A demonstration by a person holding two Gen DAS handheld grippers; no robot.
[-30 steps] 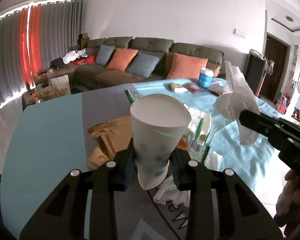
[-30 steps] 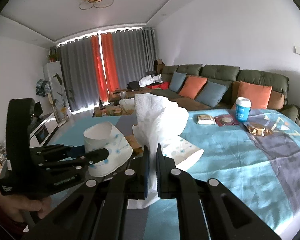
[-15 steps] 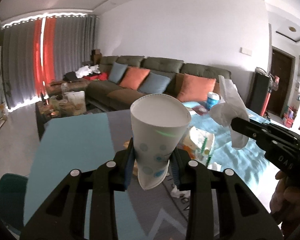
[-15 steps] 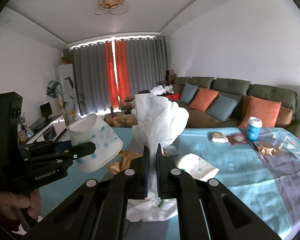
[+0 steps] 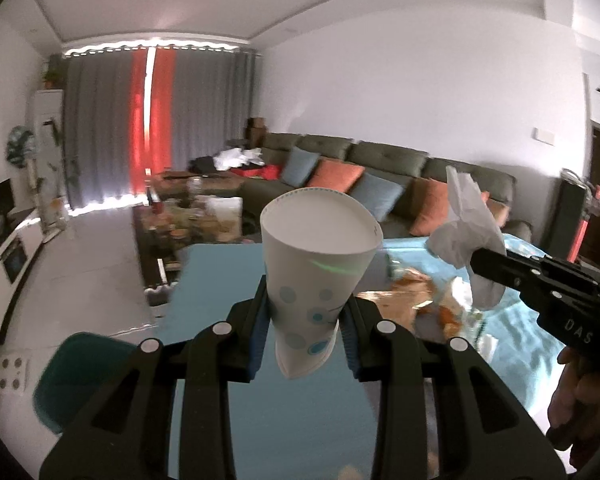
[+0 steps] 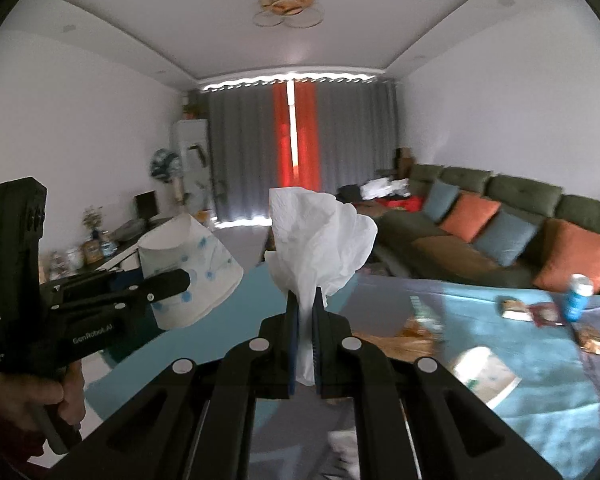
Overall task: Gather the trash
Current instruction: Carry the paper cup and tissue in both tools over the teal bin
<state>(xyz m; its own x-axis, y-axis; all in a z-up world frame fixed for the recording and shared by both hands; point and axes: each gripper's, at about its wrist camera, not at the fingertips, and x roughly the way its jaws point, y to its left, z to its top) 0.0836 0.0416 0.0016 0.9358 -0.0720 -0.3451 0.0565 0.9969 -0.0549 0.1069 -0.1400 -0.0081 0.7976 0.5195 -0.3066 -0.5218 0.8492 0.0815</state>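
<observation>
My left gripper [image 5: 305,316] is shut on a white paper cup with blue dots [image 5: 318,264], gripped near its squashed base, mouth up. The same cup [image 6: 188,272] shows at the left in the right wrist view, held by the left gripper [image 6: 168,286]. My right gripper [image 6: 305,312] is shut on a crumpled white tissue [image 6: 320,236] that stands up above its fingers. In the left wrist view that tissue [image 5: 466,224] hangs at the right from the right gripper [image 5: 476,260]. Both are lifted above the blue-covered table [image 5: 220,272].
A teal bin [image 5: 84,376] sits on the floor at the lower left, beside the table. More litter lies on the table: a flattened paper cup [image 6: 484,372], brown wrappers [image 6: 416,332], snack packets [image 6: 512,308] and a blue cup [image 6: 578,296]. A sofa [image 6: 492,240] lines the right wall.
Both grippers have risen and swung left with the cup and the tissue, away from the table's middle. The floor and the teal bin have come into the left wrist view.
</observation>
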